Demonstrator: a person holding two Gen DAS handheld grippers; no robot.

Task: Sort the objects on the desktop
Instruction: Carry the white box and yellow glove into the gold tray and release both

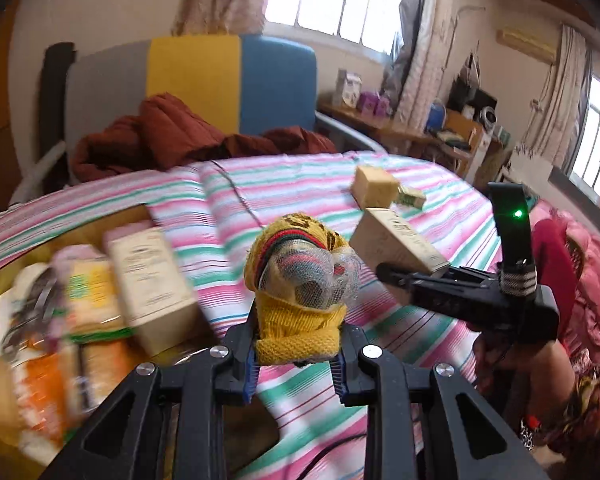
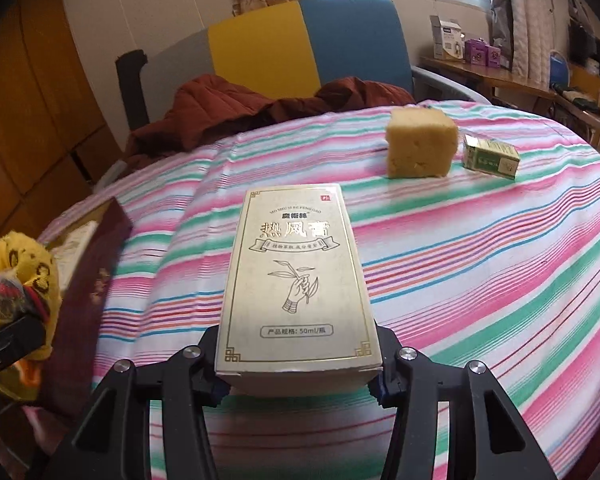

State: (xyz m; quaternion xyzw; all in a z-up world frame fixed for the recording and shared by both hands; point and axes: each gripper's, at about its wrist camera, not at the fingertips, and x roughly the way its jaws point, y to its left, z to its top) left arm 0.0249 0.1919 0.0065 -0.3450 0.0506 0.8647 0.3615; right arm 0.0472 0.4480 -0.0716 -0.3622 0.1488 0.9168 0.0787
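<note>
- Your left gripper (image 1: 296,354) is clamped on a yellow knitted sock bundle (image 1: 300,280), its far end wrapped in clear netting; the bundle stands up from the pads at the centre of the left wrist view.
- Your right gripper (image 2: 298,384) is closed on the near end of a cream carton (image 2: 296,276) with gold print and a drawing of a hand holding a sprig; the carton lies flat and points toward 12 o'clock in the right wrist view.
- From the left wrist, that carton and the right gripper show at 3 o'clock, above the striped cloth (image 1: 400,200).
- A yellow sponge block (image 2: 420,144) sits on the cloth at 1 o'clock in the right wrist view, with a small green box (image 2: 490,158) just beside it on the right; whether they touch you cannot tell.
- A dark red box (image 2: 88,264) lies open at 9 o'clock in the right wrist view, by the sock bundle.
- At 8 o'clock in the left wrist view, blurred packets and another cream carton (image 1: 152,276) lie packed together.
- A rust-coloured jacket (image 2: 260,108) is heaped at 11 o'clock beyond the cloth.
</note>
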